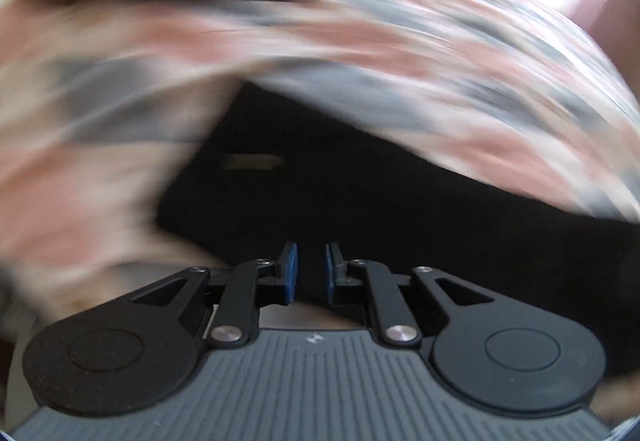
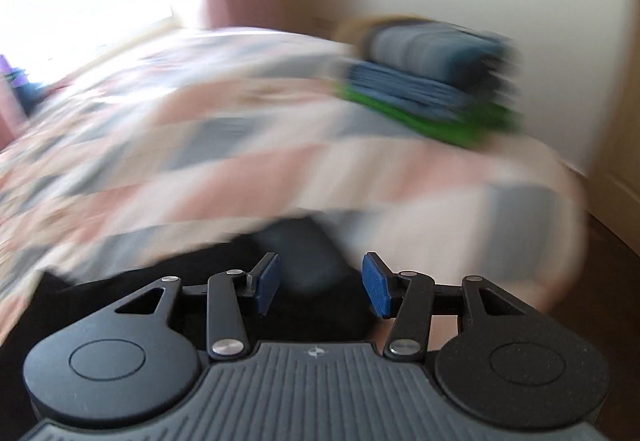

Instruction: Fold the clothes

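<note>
Bed (image 2: 168, 145) with patchwork quilt; black garment (image 1: 360, 201) at its near edge looks soft, light, floppy. My left gripper (image 1: 311, 273) is narrow and empty, my right gripper (image 2: 322, 289) wide and empty; I'd pinch a hem corner.

A black garment (image 1: 360, 193) lies spread on the bed, near stacked folded clothes (image 2: 432, 81).

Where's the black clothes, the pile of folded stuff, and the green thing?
black garment (image 1: 360, 201): left wrist view, its flat middle.
folded pile (image 2: 436, 53): right wrist view, top blue roll.
green item (image 2: 472, 125): right wrist view, bottom layer's edge.
</note>
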{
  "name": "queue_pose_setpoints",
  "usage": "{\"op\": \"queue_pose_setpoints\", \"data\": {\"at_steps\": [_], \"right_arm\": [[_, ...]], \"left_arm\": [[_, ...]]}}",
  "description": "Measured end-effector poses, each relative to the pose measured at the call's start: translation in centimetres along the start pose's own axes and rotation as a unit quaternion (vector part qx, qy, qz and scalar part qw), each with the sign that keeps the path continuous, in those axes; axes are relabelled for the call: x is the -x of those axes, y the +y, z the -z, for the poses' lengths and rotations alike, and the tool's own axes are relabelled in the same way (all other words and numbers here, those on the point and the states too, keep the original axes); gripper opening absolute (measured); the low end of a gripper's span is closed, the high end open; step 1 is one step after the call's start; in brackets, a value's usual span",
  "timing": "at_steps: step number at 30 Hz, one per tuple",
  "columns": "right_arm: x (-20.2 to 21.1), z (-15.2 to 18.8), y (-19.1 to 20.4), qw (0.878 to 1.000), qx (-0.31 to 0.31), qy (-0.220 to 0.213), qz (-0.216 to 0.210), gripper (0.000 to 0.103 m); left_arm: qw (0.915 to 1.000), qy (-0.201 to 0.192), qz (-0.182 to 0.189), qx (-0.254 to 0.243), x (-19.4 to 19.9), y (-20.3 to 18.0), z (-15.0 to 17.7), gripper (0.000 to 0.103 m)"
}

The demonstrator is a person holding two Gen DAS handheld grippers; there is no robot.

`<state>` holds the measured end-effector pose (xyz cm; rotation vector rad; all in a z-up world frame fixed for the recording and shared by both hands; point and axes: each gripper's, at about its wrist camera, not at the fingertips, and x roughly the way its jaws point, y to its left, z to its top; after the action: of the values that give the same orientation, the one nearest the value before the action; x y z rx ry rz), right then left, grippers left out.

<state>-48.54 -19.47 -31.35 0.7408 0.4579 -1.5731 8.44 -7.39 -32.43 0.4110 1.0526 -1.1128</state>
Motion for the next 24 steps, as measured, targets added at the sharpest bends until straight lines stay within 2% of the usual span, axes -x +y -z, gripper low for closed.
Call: {"op": "queue_pose_setpoints", "data": {"at_steps": [2,3,5,7,9,11,12,13,15,16,19,21,23,24], "right_arm": [[-1.6,0.1,1.9,0.999,0.024,0.0,-0.044,0.048],[-2.3,0.4,2.7,0.998,0.034,-0.002,-0.062,0.046],[-3.7,1.2,3.8,0.996,0.059,0.007,-0.063,0.046],[-5.1,2.2,3.6,0.996,0.066,0.032,-0.059,0.045],[-7.2,4.0,2.4,0.992,0.079,0.09,-0.027,0.047],[-7.2,5.0,1.8,0.99,0.095,0.1,-0.03,0.047],[-7.1,5.5,1.5,0.989,0.103,0.103,-0.032,0.046],[-6.6,5.1,1.6,0.989,0.103,0.096,-0.036,0.046],[-5.4,4.0,1.9,0.991,0.098,0.079,-0.042,0.044],[-4.8,3.5,2.0,0.992,0.096,0.07,-0.045,0.042],[-3.5,1.6,3.6,0.991,0.094,0.012,-0.094,0.042],[-4.4,0.6,5.1,0.986,0.102,0.0,-0.129,0.042],[-5.9,0.3,6.6,0.981,0.128,-0.004,-0.147,0.042],[-7.0,0.5,7.2,0.979,0.142,0.009,-0.147,0.039]], "left_arm": [[0.9948,0.009,0.08,-0.062,-1.5,-5.7,-0.2,0.01],[0.9883,0.013,0.12,-0.093,-2.3,-8.6,-0.3,0.01],[0.9702,0.026,0.196,-0.139,-4.0,-14.3,-0.5,0.01],[0.9554,0.018,0.238,-0.174,-5.5,-18.9,-0.3,0.012],[0.9521,0.036,0.217,-0.212,-8.1,-21.3,0.8,0.017],[0.9504,0.058,0.186,-0.242,-11.0,-22.8,2.0,0.013],[0.9517,0.059,0.173,-0.246,-11.8,-22.7,2.5,0.005],[0.9529,0.063,0.166,-0.246,-12.1,-22.5,2.4,0.003],[0.954,0.077,0.176,-0.23,-11.4,-22.9,1.1,0.003],[0.9517,0.07,0.191,-0.23,-10.6,-23.4,0.4,0.002],[0.9347,0.028,0.248,-0.253,-8.8,-26.0,-1.5,0.002],[0.9236,0.017,0.273,-0.268,-9.4,-28.3,-2.3,0.005],[0.9201,0.019,0.271,-0.283,-11.1,-30.0,-2.2,0.004],[0.9206,0.024,0.259,-0.291,-12.4,-30.6,-2.0,0.004]]}}
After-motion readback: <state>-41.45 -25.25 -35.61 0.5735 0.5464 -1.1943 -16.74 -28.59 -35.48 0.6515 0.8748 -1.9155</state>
